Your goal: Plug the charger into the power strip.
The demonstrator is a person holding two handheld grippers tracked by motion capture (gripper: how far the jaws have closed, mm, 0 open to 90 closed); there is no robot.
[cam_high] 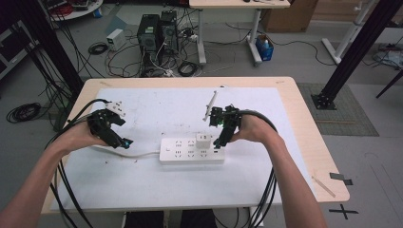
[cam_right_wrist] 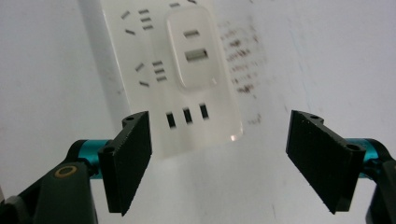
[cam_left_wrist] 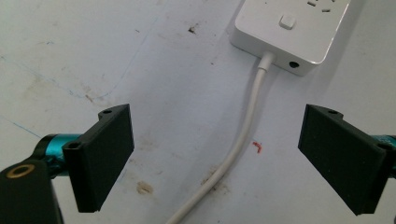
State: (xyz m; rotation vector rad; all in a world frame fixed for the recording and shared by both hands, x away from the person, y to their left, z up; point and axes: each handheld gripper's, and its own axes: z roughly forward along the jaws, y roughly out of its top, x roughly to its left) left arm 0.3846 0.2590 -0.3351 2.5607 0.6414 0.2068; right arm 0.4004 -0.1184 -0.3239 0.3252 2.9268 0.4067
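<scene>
— On the white mat that covers the wooden table [cam_high: 304, 118], where does the work stand?

— Mid-table lies the long white plastic power strip [cam_high: 191, 150], and the small white square charger block [cam_high: 204, 139] sits plugged into its far row of sockets. From the right gripper view the block [cam_right_wrist: 194, 49] looks seated flat, with its two USB slots facing up.

— And the tongs?

— The right gripper [cam_high: 219, 142] hovers just above the strip's right end, jaws spread wide with nothing between them; the strip's three USB ports [cam_right_wrist: 187, 115] show in the gap. The left gripper [cam_high: 124, 142] hangs to the left of the strip, also spread and empty, over the strip's thick white cord [cam_left_wrist: 243, 135], near the end with the square switch button [cam_left_wrist: 287, 21].

— So what makes the step go well?

— I'd judge the plugging done and the release in hand. Lift the right gripper straight up and clear, so a jaw doesn't clip the block or drag the strip sideways. The left gripper should keep off the cord; a tug there would likely swing the whole strip. If the block needs a firmer seat, press on its top face squarely, not at an edge.
</scene>
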